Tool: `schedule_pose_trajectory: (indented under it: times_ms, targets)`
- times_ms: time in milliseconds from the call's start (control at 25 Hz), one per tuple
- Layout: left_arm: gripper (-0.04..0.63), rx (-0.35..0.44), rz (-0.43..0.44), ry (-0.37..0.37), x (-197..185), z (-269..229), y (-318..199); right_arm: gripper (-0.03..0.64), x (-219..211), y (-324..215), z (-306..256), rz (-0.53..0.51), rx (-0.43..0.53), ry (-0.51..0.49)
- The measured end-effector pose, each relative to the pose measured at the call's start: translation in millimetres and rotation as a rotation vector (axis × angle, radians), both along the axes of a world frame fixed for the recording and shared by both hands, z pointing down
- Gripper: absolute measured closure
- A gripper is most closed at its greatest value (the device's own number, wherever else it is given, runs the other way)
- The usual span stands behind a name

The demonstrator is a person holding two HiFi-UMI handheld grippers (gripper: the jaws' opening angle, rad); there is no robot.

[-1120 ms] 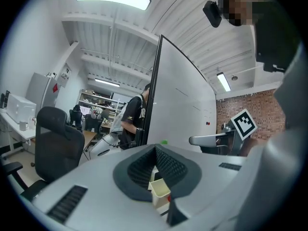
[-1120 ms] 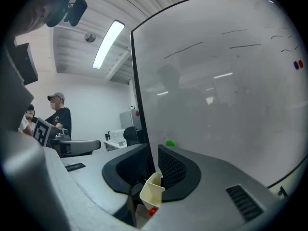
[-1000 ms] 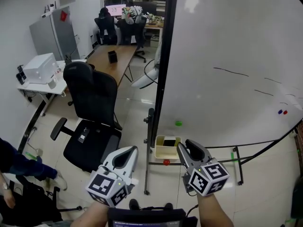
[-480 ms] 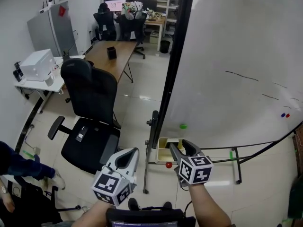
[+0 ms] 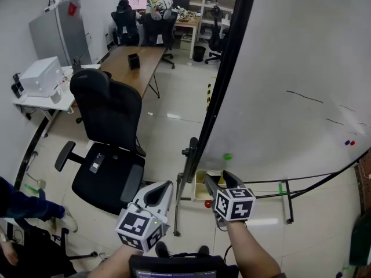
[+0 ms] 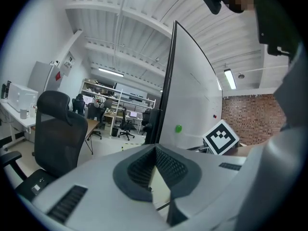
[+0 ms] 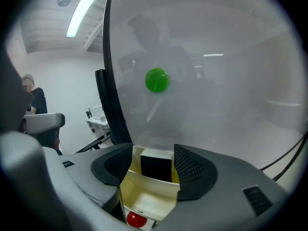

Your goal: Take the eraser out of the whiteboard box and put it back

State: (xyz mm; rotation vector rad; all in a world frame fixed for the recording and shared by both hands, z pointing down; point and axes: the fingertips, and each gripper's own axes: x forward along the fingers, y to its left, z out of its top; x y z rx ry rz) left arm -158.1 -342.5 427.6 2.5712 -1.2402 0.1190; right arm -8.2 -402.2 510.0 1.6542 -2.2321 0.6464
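Observation:
A cream whiteboard box (image 7: 147, 196) hangs at the foot of the whiteboard (image 5: 301, 68); in the head view the box (image 5: 199, 181) shows just left of my right gripper. A black eraser (image 7: 156, 166) stands upright at the box's far end. My right gripper (image 7: 153, 153) points down at the box. Its jaws have just been opening and stand wide, with the eraser and box seen between them and neither pad touching. In the head view the right gripper (image 5: 215, 178) covers the eraser. My left gripper (image 5: 157, 197) hangs lower left, tips together, holding nothing.
A green magnet (image 5: 227, 156) sits on the board above the box and a red one (image 5: 207, 203) on the box front. The board's black stand (image 5: 188, 161) is at its left edge. A black office chair (image 5: 110, 132) stands left, and a person's sleeve (image 5: 23, 204) shows far left.
The right gripper has sunk towards the box and its jaws have spread wide. The left gripper has dropped slightly. The board now fills more of the head view.

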Motion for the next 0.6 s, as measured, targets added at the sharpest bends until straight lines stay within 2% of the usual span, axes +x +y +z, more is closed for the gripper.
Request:
schedule_pose_trajectory:
  times_ms: [280, 600]
  targets:
    - [0.560, -0.017, 0.007, 0.010, -4.6, 11.0, -11.4, 0.310, -3.8, -6.7, 15.0, 0.017, -0.043, 0.046]
    - [0.560, -0.016, 0.021, 0.039, -7.6, 9.8, -11.9, 0.310, -1.7, -13.0, 26.8, 0.063, -0.075, 0.152]
